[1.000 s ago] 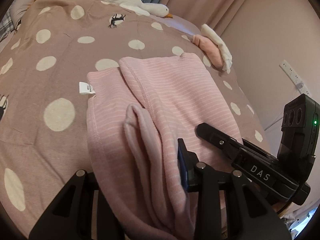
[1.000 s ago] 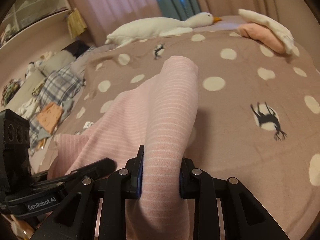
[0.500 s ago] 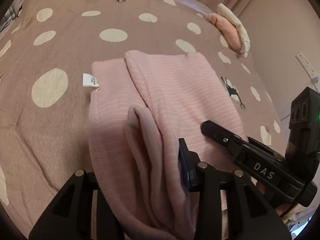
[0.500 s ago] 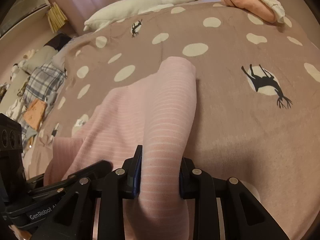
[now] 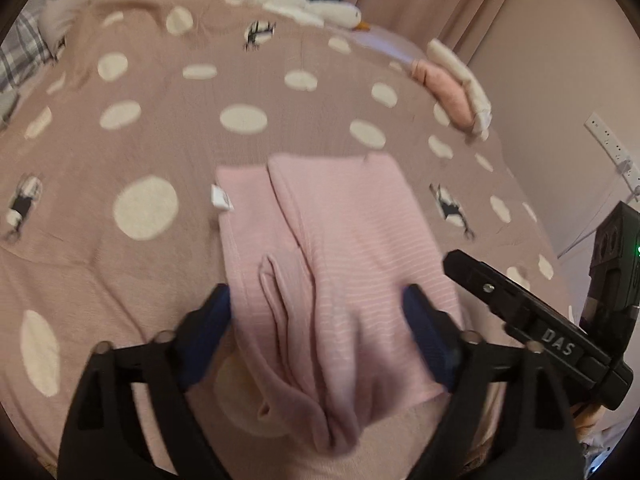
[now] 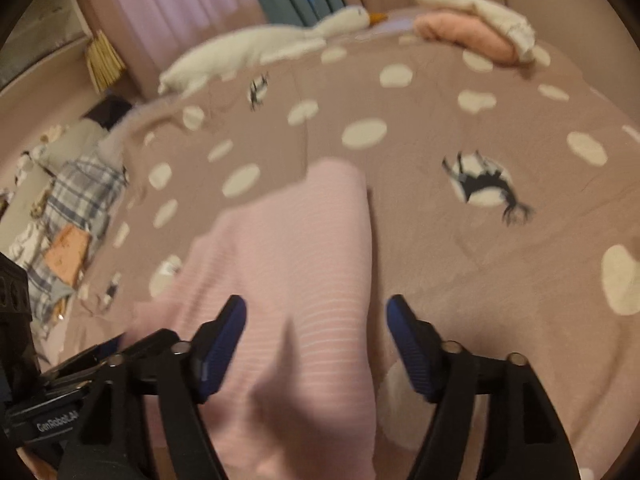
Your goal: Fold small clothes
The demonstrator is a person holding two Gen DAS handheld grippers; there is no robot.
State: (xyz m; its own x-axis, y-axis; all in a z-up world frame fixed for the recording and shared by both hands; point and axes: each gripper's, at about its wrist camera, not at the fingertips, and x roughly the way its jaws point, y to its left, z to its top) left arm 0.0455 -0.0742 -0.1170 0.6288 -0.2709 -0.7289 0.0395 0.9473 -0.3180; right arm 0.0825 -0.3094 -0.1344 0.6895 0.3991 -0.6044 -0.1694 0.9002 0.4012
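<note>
Garment under inspection: a pink, white-striped knit piece [image 5: 344, 248], folded, lying on the mauve polka-dot bedspread [image 5: 120, 140]. Left gripper [image 5: 316, 312]: jaws just opened wide, cloth loose between them. Right wrist view: right gripper [image 6: 316, 320] likewise just opened wide astride the garment's edge, pads clear

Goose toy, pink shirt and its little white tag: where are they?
goose toy [image 6: 256, 46], right wrist view, on its white body
pink shirt [image 5: 352, 224], left wrist view, on the folded top layer
white tag [image 5: 221, 198], left wrist view, on the tag's middle
</note>
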